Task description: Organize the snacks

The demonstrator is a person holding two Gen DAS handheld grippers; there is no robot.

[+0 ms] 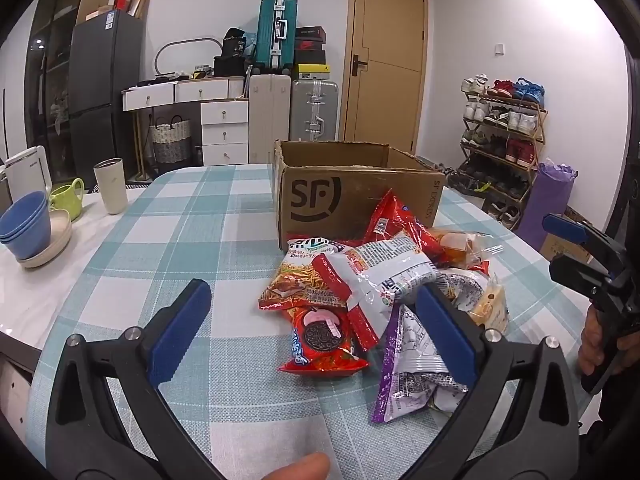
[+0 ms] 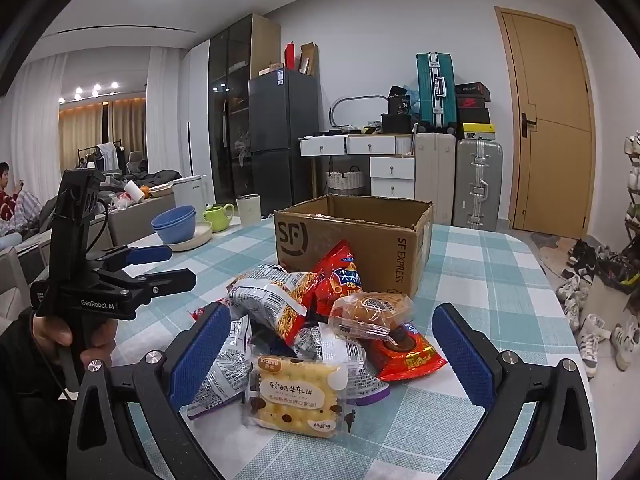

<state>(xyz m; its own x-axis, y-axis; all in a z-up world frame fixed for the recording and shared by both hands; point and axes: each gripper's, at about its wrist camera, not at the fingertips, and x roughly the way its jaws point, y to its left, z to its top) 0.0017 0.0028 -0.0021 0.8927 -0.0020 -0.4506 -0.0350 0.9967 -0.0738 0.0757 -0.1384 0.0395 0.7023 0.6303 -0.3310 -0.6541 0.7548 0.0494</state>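
Sitting open behind snack pile (image 2: 316,332): cardboard box (image 2: 376,256), interior unseen.

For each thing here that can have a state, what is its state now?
left gripper: open, holding nothing
right gripper: open, holding nothing
cardboard box: open on top, upright
snack packets: piled on the table, outside the box
cracker packet: sealed, lying flat
door: closed
blue bowls: stacked
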